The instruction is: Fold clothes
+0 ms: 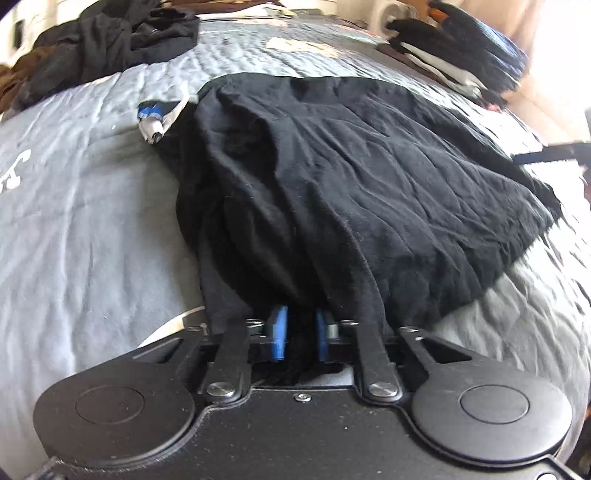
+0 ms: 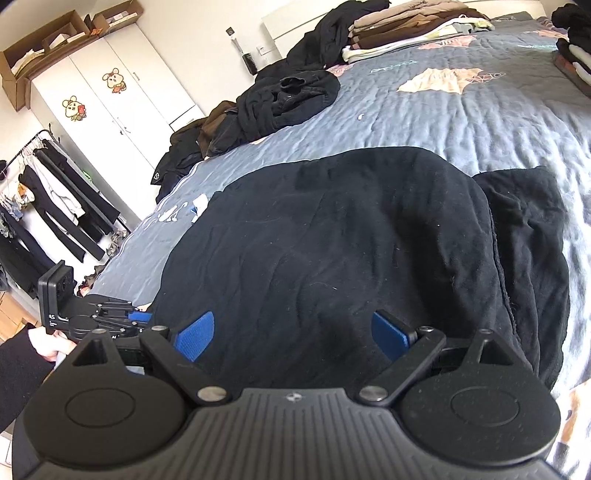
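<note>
Left wrist view: soft creased black garment (image 1: pixel 369 177) is pinched by left gripper (image 1: pixel 301 332) at 6 o'clock; right gripper (image 2: pixel 291 334) is held wide above it.

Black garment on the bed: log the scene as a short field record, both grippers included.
garment: black cotton garment, spread on the bed, partly folded
surface: grey-blue quilted bedspread
left gripper: shut on the garment's near edge, cloth bunched between the blue pads
right gripper: open, jaws wide over the garment's near edge
unfolded pile: dark crumpled clothes, far left of the bed
folded stack: brown and beige clothes, at the headboard
</note>
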{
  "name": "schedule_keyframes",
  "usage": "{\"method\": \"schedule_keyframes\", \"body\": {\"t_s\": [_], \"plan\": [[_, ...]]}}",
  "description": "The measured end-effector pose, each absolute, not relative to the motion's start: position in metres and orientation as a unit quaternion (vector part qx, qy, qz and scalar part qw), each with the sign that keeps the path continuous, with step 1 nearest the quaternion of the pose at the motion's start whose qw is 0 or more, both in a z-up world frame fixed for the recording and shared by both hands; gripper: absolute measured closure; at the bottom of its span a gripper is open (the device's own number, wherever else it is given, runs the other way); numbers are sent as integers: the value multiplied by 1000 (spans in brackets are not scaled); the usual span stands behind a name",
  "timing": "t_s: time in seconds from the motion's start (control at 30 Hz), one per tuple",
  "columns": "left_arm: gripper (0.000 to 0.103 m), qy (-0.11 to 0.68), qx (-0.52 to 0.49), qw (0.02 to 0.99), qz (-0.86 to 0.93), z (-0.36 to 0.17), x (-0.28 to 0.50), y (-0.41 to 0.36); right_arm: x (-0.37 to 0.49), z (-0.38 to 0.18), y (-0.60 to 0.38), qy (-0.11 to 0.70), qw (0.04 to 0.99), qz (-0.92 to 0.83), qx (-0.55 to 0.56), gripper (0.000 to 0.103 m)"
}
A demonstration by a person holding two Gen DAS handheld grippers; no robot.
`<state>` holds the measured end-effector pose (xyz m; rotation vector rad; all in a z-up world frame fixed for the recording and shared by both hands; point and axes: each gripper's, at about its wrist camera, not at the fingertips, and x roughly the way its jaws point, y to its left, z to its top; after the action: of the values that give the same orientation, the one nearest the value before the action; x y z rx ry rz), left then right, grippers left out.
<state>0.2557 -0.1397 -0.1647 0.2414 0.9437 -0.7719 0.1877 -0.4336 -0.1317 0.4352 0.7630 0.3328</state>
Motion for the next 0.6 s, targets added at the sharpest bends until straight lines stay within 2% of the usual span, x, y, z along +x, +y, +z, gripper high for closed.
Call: {"method": "schedule_keyframes", "body": {"t_s": [0.13, 0.17, 0.33, 0.43, 0.5, 0.53, 0.57, 0.6], "plan": [[96, 434, 107, 817, -364, -140, 254, -109, 187, -131, -435, 368, 892, 161, 208, 11], [103, 436, 103, 818, -361, -136, 253, -101, 187, -132, -436, 368, 892, 161, 209, 11], [103, 448, 117, 812, -354, -136, 241, -88, 191, -140, -437, 395, 885, 146, 197, 11], [98, 430, 80, 825, -358, -131, 241, -93, 193, -147, -435, 415, 881, 136, 182, 11], [83, 417, 65, 833, -358, -129, 245, -104, 192, -146, -433, 412, 882, 140, 183, 11], [56, 414, 64, 835, -357, -129, 248, -111, 191, -145, -433, 407, 883, 145, 185, 11], [35, 410, 67, 838, -355, -130, 251, -117, 190, -143, -432, 402, 884, 151, 186, 11], [34, 401, 70, 841, -356, -132, 253, -122, 189, -142, -431, 399, 884, 156, 186, 11]]}}
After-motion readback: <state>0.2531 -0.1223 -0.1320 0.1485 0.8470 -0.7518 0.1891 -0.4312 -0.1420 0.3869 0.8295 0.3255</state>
